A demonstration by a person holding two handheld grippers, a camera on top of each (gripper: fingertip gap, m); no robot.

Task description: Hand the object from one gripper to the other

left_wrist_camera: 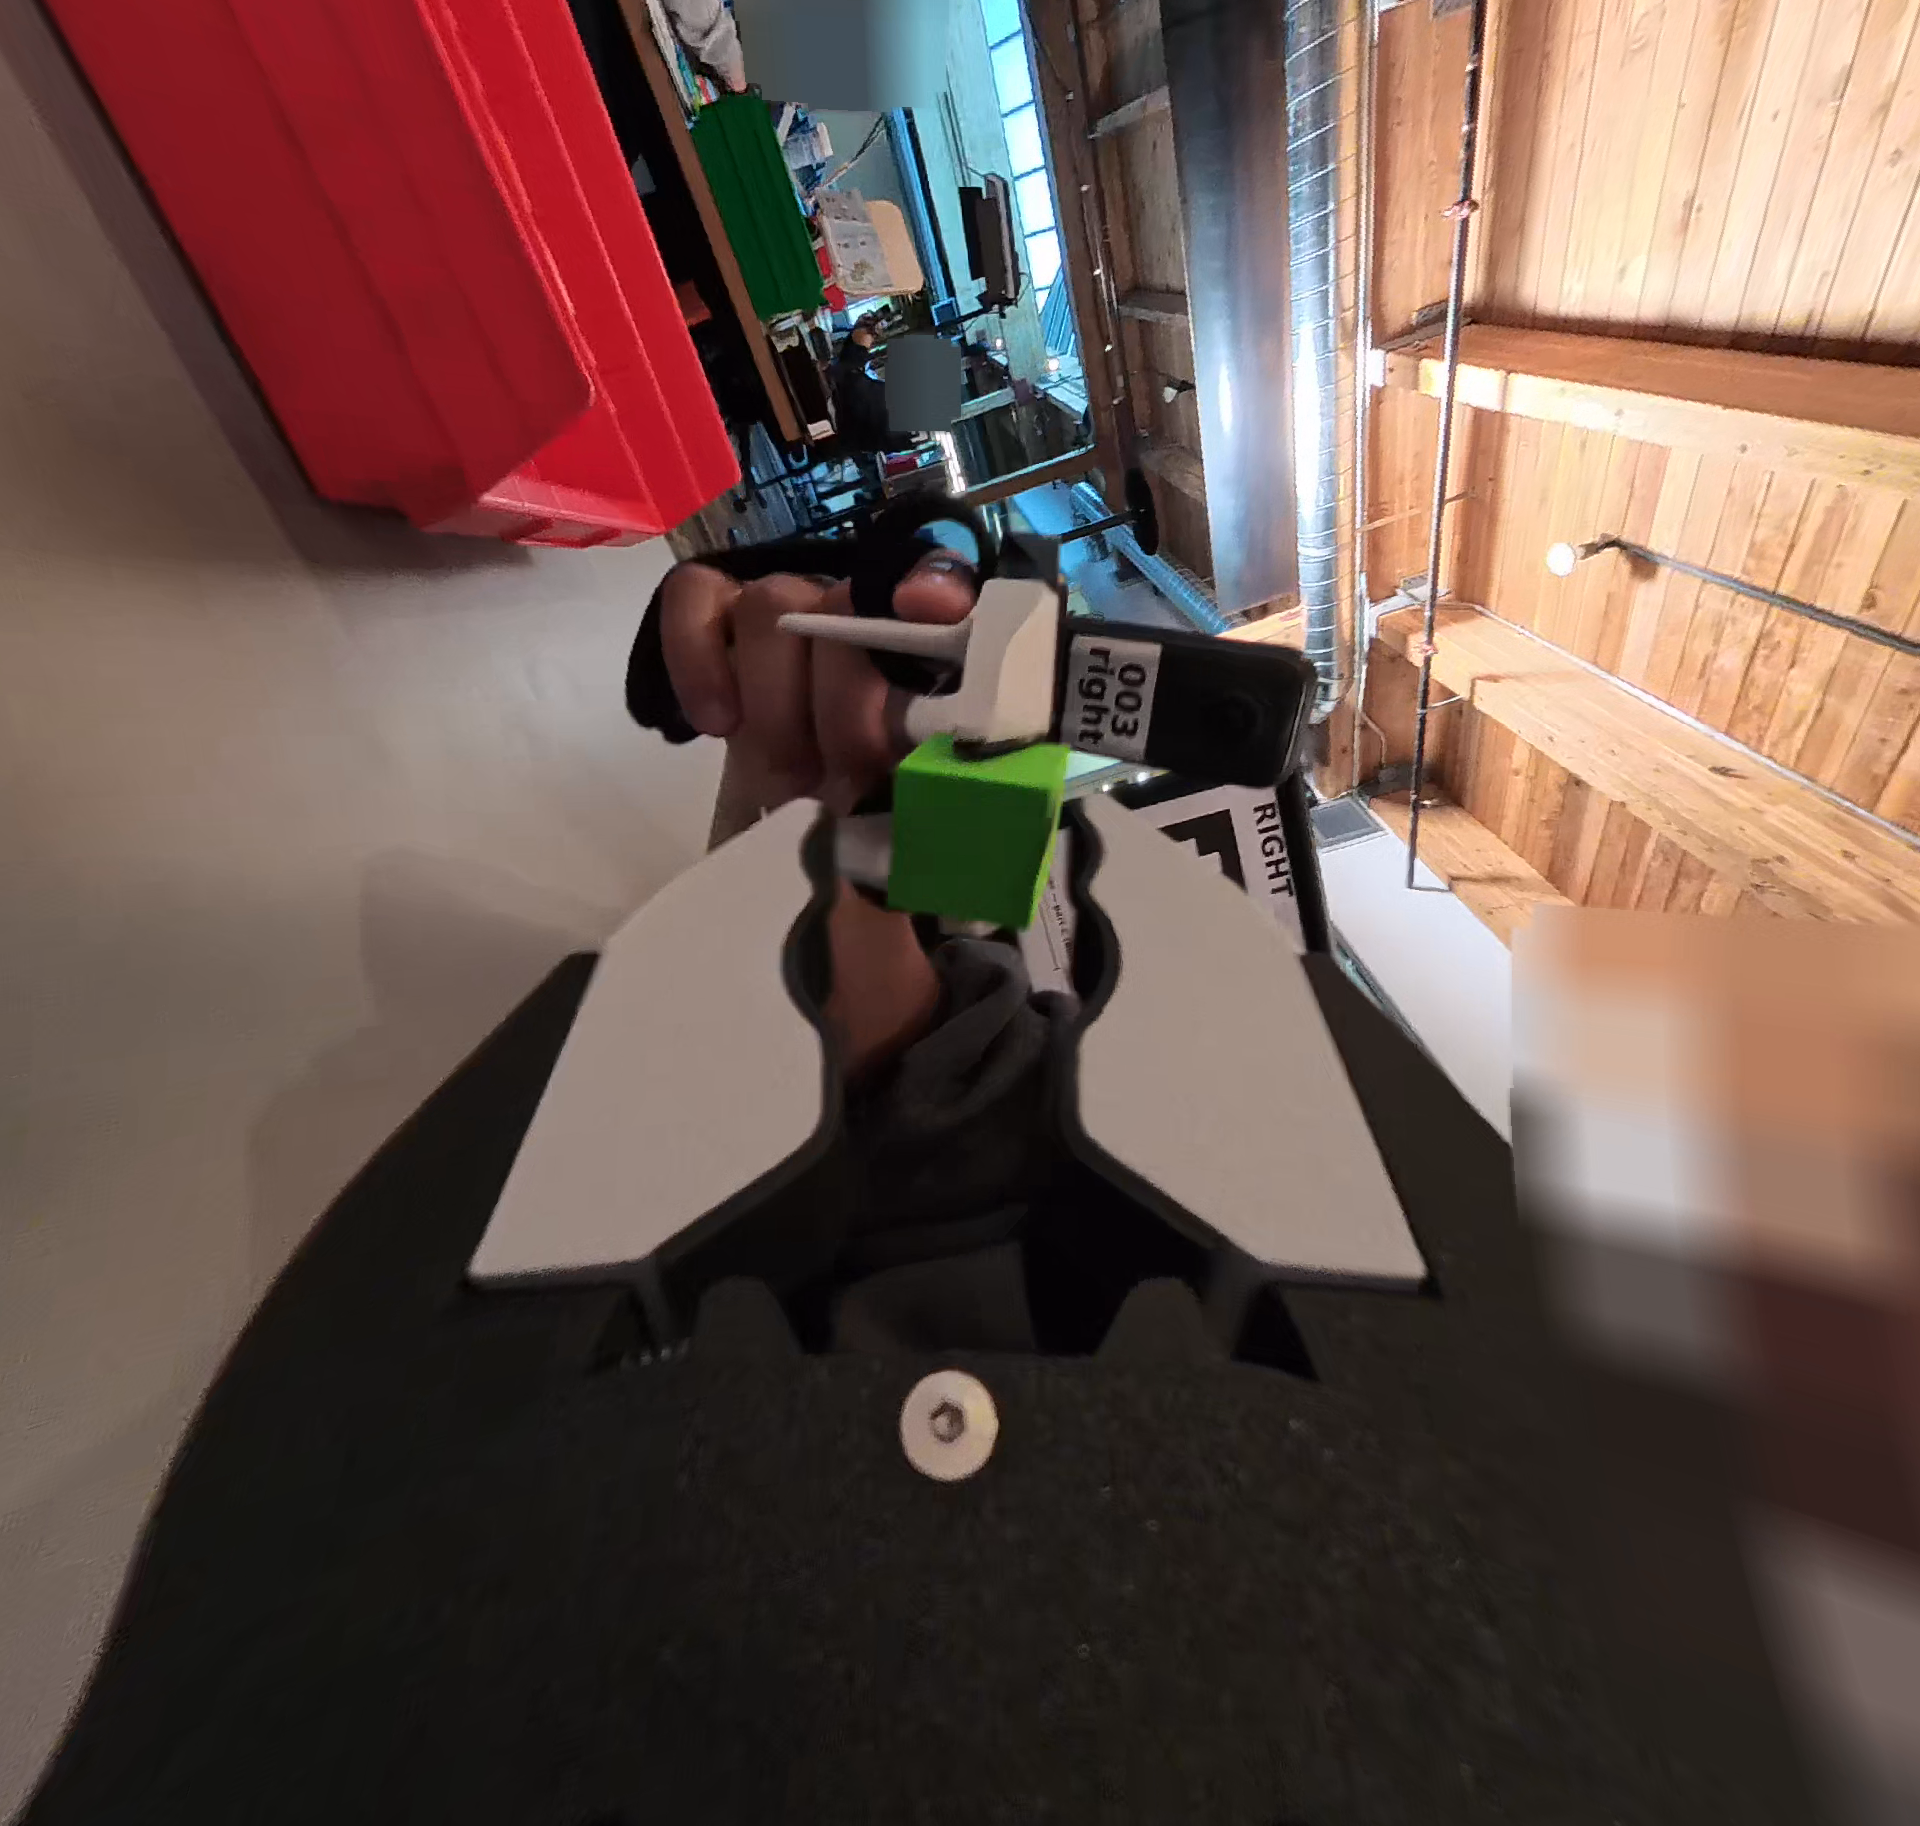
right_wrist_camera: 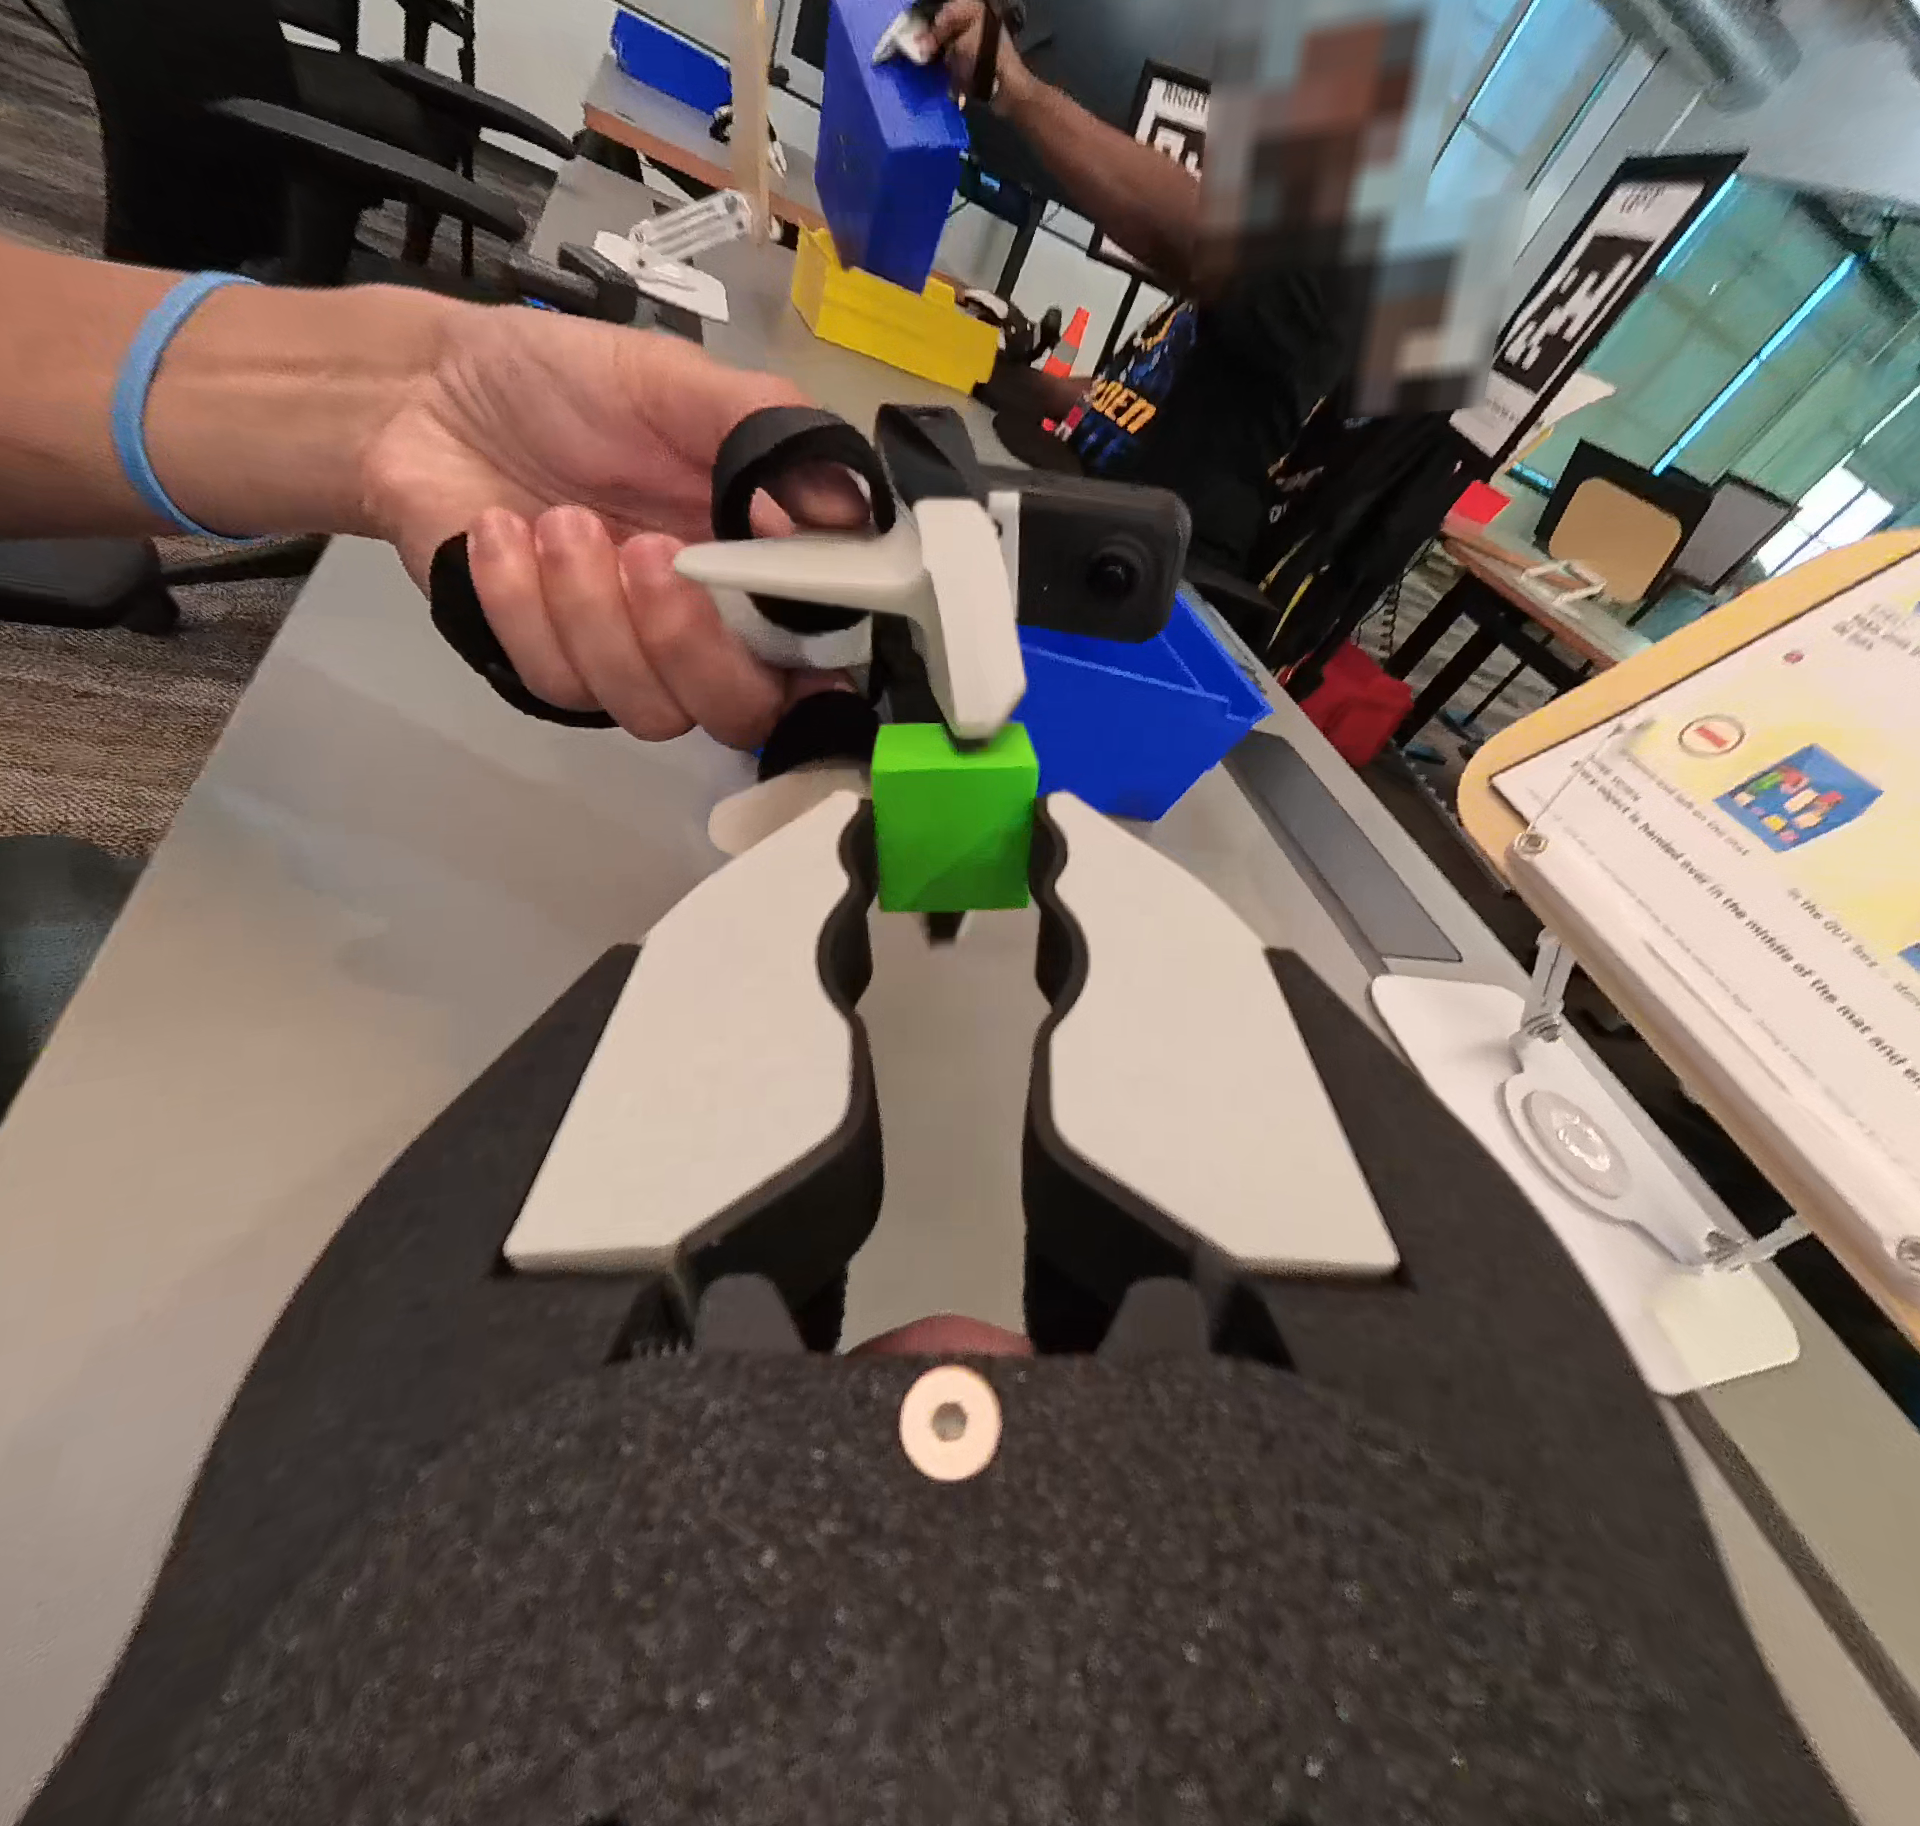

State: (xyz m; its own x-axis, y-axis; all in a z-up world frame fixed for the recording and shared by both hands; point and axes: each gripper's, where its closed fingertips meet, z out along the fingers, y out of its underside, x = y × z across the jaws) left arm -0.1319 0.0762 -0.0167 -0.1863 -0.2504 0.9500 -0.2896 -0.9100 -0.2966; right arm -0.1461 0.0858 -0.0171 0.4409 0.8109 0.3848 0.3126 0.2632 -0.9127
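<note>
A green block (right_wrist_camera: 954, 826) is held in the air between both grippers. In the right wrist view, my right gripper (right_wrist_camera: 951, 836) has both pads pressed against the block's sides and is shut on it. My left gripper, held by a hand (right_wrist_camera: 561, 509), comes in from the left; its upper finger (right_wrist_camera: 961, 623) touches the block's top and its lower tip sits just below the block. In the left wrist view, the block (left_wrist_camera: 971, 841) lies between my left gripper's tips (left_wrist_camera: 951, 846), whose jaws stand wider than the block. The right gripper's finger (left_wrist_camera: 1003, 664) rests on the block's top.
A grey table (right_wrist_camera: 312, 945) lies below. A blue bin (right_wrist_camera: 1132, 737) stands just behind the block. An instruction board on a stand (right_wrist_camera: 1714, 841) is at the right. Stacked red bins (left_wrist_camera: 364, 218) show in the left wrist view. Another person with blue and yellow bins (right_wrist_camera: 894, 322) works behind.
</note>
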